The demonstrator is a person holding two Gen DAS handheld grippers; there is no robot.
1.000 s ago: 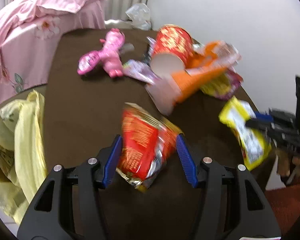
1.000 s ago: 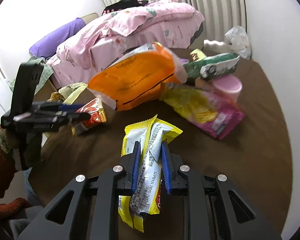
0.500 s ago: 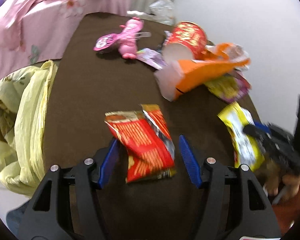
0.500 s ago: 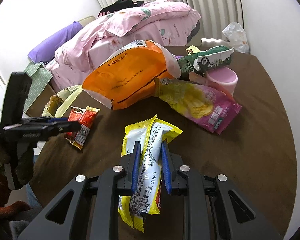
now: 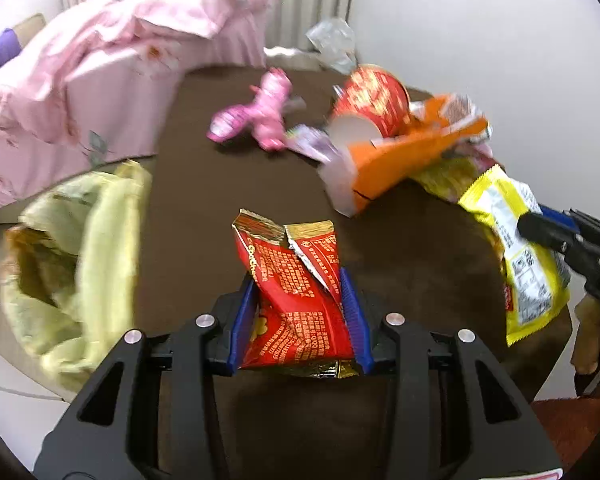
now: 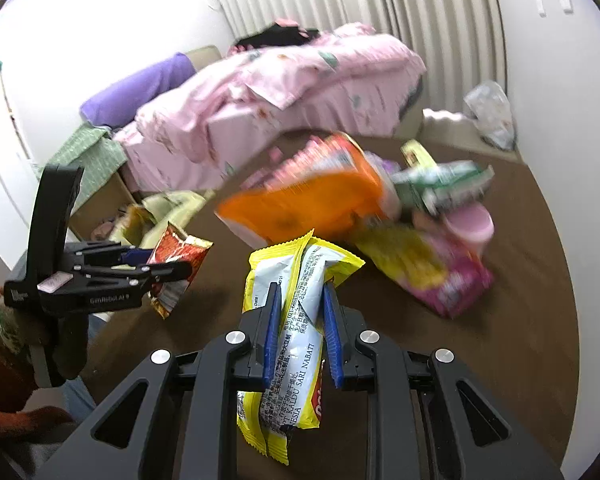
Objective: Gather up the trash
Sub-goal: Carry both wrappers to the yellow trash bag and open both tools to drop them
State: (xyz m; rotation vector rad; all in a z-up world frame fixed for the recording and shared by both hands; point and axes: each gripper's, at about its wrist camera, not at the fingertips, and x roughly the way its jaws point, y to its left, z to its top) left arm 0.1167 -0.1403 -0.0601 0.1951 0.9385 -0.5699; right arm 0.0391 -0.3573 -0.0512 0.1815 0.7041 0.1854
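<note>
Red wrapper (image 5: 300, 300) clamped in left gripper (image 5: 300, 320); yellow wrapper (image 6: 296, 344) in right gripper (image 6: 298, 336)

The yellow wrapper (image 6: 300, 364) reads "KALDU SARI NABATI" (other print there is illegible).

The table (image 5: 204, 200) is dark brown. The wrapper (image 5: 300, 292) in the left gripper (image 5: 300, 316) is red with gold ends and small yellow print; the gripper's frame is black, its pads (image 5: 350, 312) blue. The right gripper (image 6: 298, 336), coloured alike, pinches a yellow packet (image 6: 296, 320) with a white, black-lettered panel. Toward the table's far edge lie an orange bag (image 5: 400, 160), a red and gold cup (image 5: 374, 100) and a pink toy (image 5: 260, 114). The bag (image 5: 80, 248) off its left edge is pale yellow; the bedding (image 6: 284, 92) is pink, flower-printed.
</note>
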